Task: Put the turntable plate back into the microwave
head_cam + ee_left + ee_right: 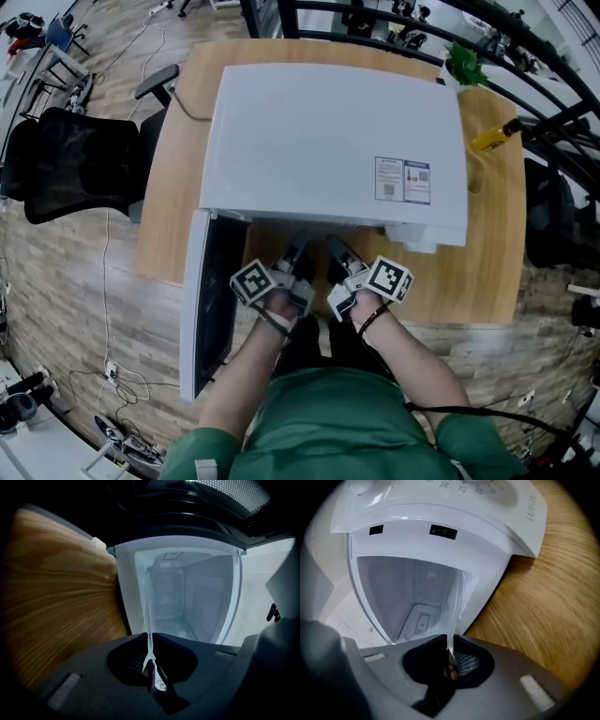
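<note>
The white microwave [328, 141] stands on a wooden table [487, 216] with its door [202, 300] swung open to the left. A clear glass turntable plate [149, 602] is held on edge in front of the open cavity [187, 592]. My left gripper [150, 637] is shut on its rim. My right gripper [450, 639] is shut on the plate's rim [457, 606] too, facing the cavity [408, 592]. In the head view both grippers, left [298, 248] and right [339, 253], reach under the microwave's front edge; the plate does not show there.
A black office chair [75, 164] stands left of the table. A green plant [462, 64] and a yellow tool [492, 136] lie at the table's far right. The microwave's control panel [478, 489] is above the right gripper. Cables lie on the floor [117, 375].
</note>
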`<control>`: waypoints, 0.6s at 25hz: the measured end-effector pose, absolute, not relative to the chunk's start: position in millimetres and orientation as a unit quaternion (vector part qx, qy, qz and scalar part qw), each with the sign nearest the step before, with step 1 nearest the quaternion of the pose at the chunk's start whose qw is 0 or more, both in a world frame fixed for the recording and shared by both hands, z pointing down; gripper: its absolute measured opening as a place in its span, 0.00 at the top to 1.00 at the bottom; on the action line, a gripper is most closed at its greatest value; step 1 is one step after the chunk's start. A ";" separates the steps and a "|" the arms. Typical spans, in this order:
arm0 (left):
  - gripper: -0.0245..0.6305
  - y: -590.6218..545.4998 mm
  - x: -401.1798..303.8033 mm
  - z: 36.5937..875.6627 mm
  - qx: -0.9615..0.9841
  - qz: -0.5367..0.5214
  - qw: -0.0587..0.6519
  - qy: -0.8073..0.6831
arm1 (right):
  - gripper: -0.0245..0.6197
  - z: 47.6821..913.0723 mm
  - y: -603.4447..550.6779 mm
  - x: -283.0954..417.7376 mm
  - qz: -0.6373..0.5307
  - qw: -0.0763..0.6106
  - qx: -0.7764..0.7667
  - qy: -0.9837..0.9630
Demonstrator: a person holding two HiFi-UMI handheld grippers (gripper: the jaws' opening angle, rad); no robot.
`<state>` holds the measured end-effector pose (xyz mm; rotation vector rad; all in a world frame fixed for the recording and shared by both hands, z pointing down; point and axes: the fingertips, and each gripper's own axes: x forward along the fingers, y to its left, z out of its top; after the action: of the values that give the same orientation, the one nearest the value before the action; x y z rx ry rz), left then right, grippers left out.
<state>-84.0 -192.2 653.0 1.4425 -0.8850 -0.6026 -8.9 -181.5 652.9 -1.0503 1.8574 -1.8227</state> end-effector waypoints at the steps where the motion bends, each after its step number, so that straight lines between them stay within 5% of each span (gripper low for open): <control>1: 0.90 -193.1 -83.3 652.7 0.629 -0.261 0.623 -0.385 | 0.89 652.5 -182.6 -8.8 -0.641 0.169 -0.368 0.652; 15: 0.90 -192.5 -84.1 649.8 0.626 -0.259 0.621 -0.394 | 0.86 652.6 -190.4 2.9 -0.635 0.154 -0.397 0.644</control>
<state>-84.1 -192.5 649.8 1.4381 -0.9050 -0.5950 2.9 -190.4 652.6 -1.1381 1.8469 -1.8204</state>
